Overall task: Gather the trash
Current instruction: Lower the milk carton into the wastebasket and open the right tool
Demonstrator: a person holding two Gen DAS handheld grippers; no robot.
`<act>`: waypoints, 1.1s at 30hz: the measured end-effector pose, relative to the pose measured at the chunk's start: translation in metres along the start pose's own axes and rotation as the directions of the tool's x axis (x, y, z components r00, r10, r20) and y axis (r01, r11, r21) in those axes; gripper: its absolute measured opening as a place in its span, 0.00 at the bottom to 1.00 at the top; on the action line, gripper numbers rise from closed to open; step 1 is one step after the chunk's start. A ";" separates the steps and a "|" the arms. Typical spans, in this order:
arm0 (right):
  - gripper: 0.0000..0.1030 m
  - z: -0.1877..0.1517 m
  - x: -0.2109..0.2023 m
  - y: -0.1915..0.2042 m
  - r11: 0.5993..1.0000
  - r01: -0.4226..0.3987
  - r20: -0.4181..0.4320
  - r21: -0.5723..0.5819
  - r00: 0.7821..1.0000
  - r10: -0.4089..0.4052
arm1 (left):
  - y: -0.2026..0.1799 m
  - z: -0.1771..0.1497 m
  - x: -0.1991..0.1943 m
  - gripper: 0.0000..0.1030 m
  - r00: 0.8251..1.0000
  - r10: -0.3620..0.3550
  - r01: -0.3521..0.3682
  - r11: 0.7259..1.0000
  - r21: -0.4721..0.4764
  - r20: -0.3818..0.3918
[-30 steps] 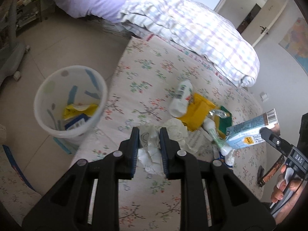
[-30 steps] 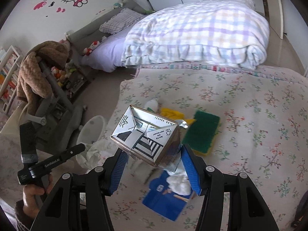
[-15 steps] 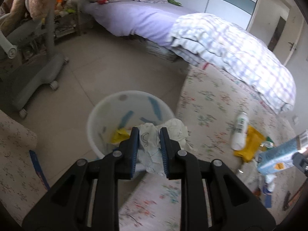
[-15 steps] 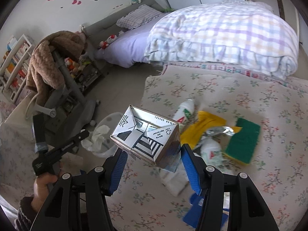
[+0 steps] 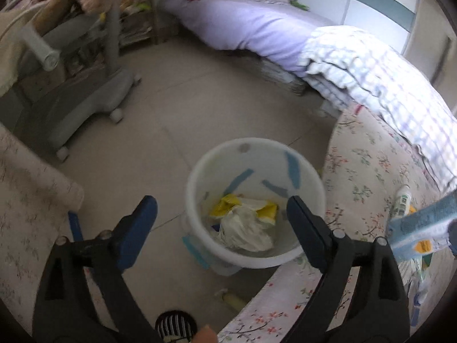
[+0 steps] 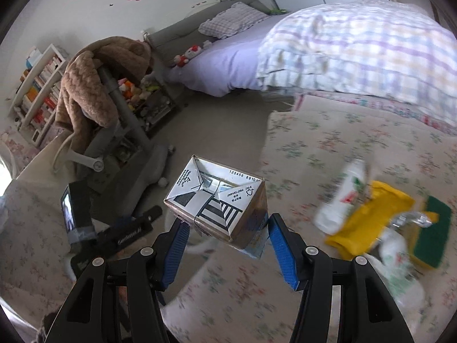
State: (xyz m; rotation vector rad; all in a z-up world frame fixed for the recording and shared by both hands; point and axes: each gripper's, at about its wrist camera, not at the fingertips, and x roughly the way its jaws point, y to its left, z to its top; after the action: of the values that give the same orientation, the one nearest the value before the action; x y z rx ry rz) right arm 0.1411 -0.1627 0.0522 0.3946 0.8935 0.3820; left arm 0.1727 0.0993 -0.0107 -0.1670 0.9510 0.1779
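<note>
At the centre of the right wrist view, the right gripper (image 6: 225,228) pinched one milk carton (image 6: 218,204), its long axis running along the fingers and its folded base facing the camera. Right of it, on the floral mat (image 6: 328,143), lay one white bottle (image 6: 344,197) pointing up-frame. In the left wrist view the left gripper (image 5: 220,214) stood spread wide above one white bin (image 5: 254,154) holding crumpled paper (image 5: 245,228).

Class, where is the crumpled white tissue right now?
In the left wrist view, the crumpled tissue lies inside the white bin on the floor, beside yellow wrappers, between the open left gripper fingers.
</note>
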 end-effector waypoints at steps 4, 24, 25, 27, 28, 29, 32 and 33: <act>0.57 0.007 0.033 0.015 1.000 -0.025 -0.016 0.013 1.000 0.025 | 0.015 -0.003 0.002 0.93 0.998 0.064 -0.064 0.998 -0.004 -0.027; 0.77 0.015 0.093 0.028 0.991 -0.075 0.010 0.110 0.997 0.074 | 0.065 -0.007 -0.002 0.95 0.994 0.085 -0.089 0.995 -0.053 -0.074; 0.77 0.014 0.088 0.026 0.993 -0.057 0.004 0.103 0.998 0.057 | 0.064 -0.008 -0.002 0.95 0.994 0.083 -0.087 0.995 -0.052 -0.075; 0.77 0.013 0.080 0.022 0.995 -0.034 0.003 0.091 0.999 0.034 | 0.062 -0.008 -0.003 0.95 0.994 0.078 -0.082 0.995 -0.048 -0.080; 0.77 0.012 0.075 0.019 0.996 -0.017 0.005 0.084 1.000 0.017 | 0.060 -0.009 -0.003 0.95 0.994 0.074 -0.077 0.996 -0.043 -0.082; 0.77 0.012 0.070 0.015 0.997 0.000 0.006 0.079 1.000 -0.001 | 0.058 -0.009 -0.003 0.96 0.994 0.071 -0.074 0.997 -0.039 -0.084; 0.78 0.008 0.051 0.002 0.996 0.050 0.009 0.070 0.999 -0.051 | 0.049 -0.011 -0.005 0.98 0.994 0.063 -0.065 0.998 -0.022 -0.087; 0.78 0.007 0.047 -0.002 0.996 0.065 0.008 0.067 0.998 -0.066 | 0.045 -0.012 -0.005 0.99 0.994 0.054 -0.056 0.998 -0.016 -0.090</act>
State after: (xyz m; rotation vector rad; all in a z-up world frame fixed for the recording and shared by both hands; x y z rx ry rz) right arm 0.1733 -0.1432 0.0240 0.4276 0.9090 0.2903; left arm 0.1505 0.1401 -0.0160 -0.1675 1.0442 0.2317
